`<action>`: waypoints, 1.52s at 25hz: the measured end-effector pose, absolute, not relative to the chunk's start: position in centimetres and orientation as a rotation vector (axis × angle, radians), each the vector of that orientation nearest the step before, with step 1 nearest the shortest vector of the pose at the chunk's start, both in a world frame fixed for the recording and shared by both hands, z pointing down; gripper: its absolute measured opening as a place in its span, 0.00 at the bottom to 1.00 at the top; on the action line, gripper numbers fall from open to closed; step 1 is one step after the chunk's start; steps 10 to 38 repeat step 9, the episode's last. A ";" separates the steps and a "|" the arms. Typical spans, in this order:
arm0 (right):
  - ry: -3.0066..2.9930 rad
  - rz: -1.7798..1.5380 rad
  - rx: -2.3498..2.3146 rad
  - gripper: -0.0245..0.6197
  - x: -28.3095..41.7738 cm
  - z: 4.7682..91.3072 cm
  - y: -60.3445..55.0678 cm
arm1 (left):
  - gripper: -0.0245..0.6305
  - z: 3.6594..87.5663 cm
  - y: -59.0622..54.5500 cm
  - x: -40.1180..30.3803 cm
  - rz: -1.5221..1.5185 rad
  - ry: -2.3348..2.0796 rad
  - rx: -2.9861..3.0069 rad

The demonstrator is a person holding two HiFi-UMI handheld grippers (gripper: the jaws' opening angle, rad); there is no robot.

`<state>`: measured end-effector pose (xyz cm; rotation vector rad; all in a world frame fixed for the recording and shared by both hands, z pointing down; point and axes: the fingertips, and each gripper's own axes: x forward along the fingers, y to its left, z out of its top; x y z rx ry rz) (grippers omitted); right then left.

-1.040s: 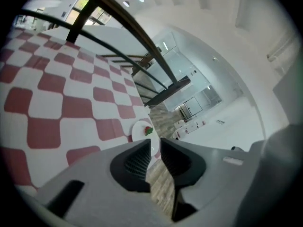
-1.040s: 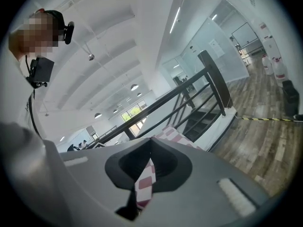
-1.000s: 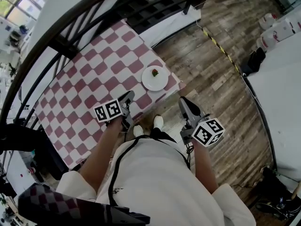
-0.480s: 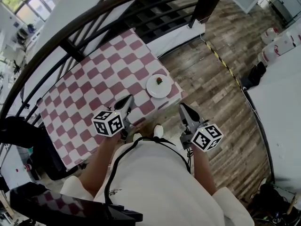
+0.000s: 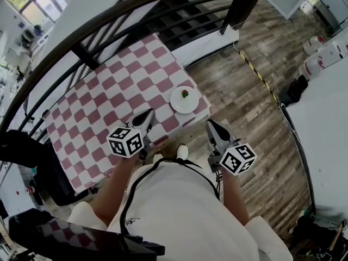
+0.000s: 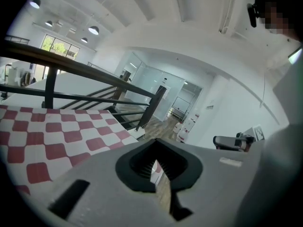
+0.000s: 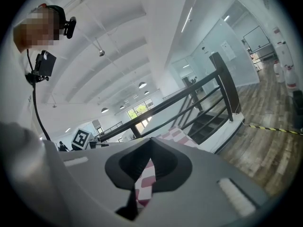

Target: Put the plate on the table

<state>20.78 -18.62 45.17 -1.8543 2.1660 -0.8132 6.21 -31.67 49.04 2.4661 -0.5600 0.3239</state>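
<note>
Scanning from the left, I find the table (image 5: 98, 107) covered by a red-and-white checked cloth, with a dark railing (image 5: 82, 54) along its far side. The left gripper (image 5: 148, 113) is over the table's near edge and points forward, away from the body. Its jaws are closed together with nothing between them, as the left gripper view confirms. Its marker cube (image 5: 125, 141) faces up, and the left forearm (image 5: 114, 186) reaches forward from the torso behind it.

The plate (image 5: 185, 101) rests flat on the table near the right-hand corner. It carries a small red item (image 5: 185, 93). The plate lies ahead of the left gripper and to its right, and ahead of the right gripper and to its left. It is apart from both.

The right gripper (image 5: 211, 125) is over the wooden floor (image 5: 244, 102), just off the table's corner, and also points forward. In the right gripper view its jaws stand together and hold nothing. Its marker cube (image 5: 237, 159) sits at the rear, with the right forearm (image 5: 235, 197) extended behind it
</note>
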 end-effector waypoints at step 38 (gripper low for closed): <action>2.150 -0.838 -1.861 0.05 21.0 46.1 -18.8 | 0.05 48.4 -31.3 6.8 0.309 -0.549 2.539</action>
